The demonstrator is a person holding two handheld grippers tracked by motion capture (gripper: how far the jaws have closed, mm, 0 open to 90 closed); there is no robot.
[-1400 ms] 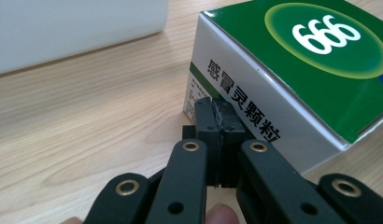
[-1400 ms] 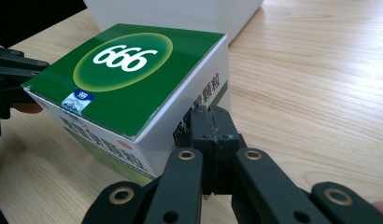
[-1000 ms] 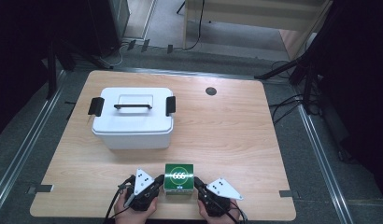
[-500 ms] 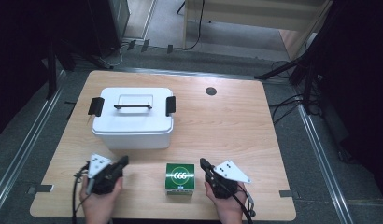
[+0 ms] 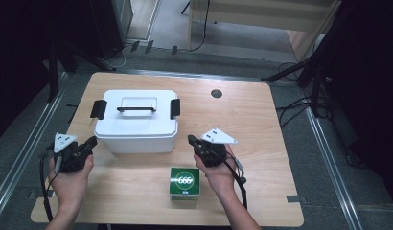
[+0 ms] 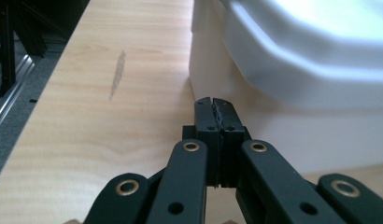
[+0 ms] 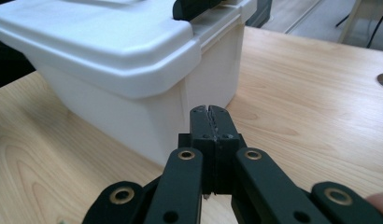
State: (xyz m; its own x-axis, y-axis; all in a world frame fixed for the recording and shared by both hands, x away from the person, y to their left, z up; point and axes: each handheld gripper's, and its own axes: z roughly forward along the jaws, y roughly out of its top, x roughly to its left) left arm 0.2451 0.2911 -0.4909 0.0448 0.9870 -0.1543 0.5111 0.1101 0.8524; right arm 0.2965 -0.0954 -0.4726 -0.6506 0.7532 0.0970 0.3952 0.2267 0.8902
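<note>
Light wooden tabletop [image 5: 261, 124] carries a white rectangular plastic storage box [image 5: 136, 122] with a black carry handle [image 5: 136, 109] on its lid and black side latches [image 5: 98, 109], sitting left of centre. A small green cube-shaped carton with white "666" print [image 5: 185, 182] stands near the front edge, well apart from the box, just beside the right hand [image 5: 222, 173].

Left gripper [image 5: 90, 142] is held in the left hand [image 5: 70, 179] at the box's front-left corner, pointing at it. In the left gripper view the black fingers [image 6: 206, 119] are pressed together, nothing between them, tips near the box's lower wall [image 6: 273, 135]; cannot tell if touching.

Right gripper [image 5: 191, 140], with grey three-cornered plate on top, is just beside the box's front-right corner. In the right gripper view its fingers [image 7: 202, 123] are together and empty, aimed at the box corner [image 7: 171, 116] under the lid's overhang.

Small dark round spot [image 5: 216, 93] is on the tabletop behind, right of the box. Cables trail from both grippers toward the front edge.
</note>
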